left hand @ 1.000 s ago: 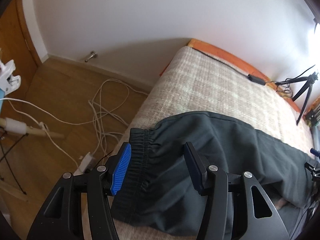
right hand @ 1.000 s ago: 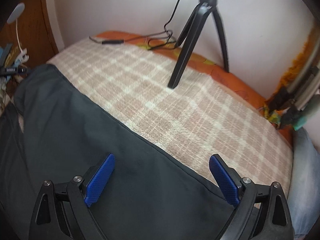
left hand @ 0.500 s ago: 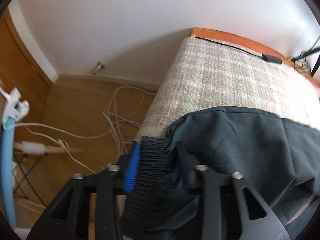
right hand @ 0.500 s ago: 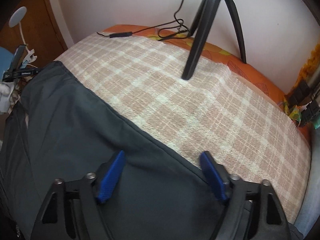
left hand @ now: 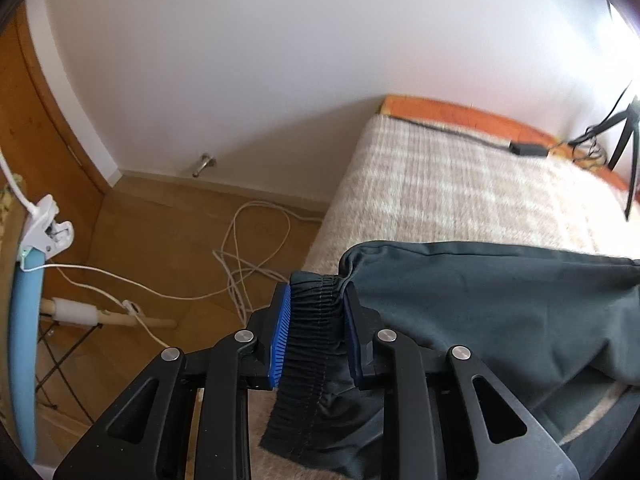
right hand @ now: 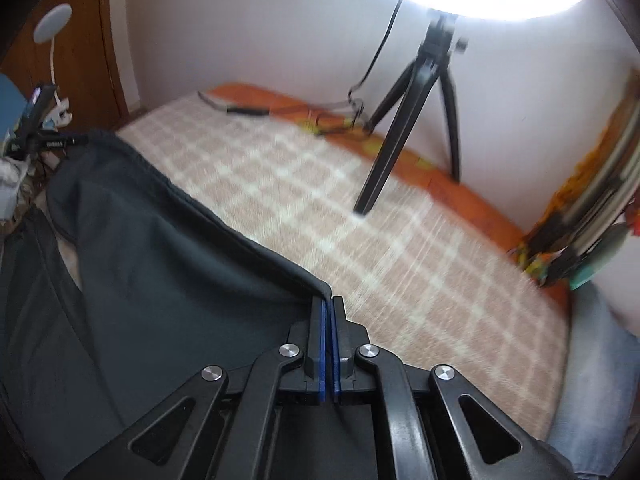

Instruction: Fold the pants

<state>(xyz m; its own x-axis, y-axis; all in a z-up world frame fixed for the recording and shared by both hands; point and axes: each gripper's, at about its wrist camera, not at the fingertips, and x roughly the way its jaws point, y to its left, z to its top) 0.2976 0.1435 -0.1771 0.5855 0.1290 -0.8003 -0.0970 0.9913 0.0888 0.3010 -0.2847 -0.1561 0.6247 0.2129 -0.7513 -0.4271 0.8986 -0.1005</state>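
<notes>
Left wrist view shows the checked blanket [left hand: 460, 184] over the bed, the dark pants [left hand: 500, 300] spread across its near part, their long axis running from the gathered waistband [left hand: 316, 320] at the bed's corner off to the right; the left gripper [left hand: 316, 304] has just been closing, and its blue pads clamp that waistband, which sits bunched between them; right wrist view has the right gripper [right hand: 329, 306] closed tight on the pants' far edge [right hand: 240, 236], the cloth pulled into a peak at the pad tips; a black tripod [right hand: 404, 120] stands on the blanket beyond.
</notes>
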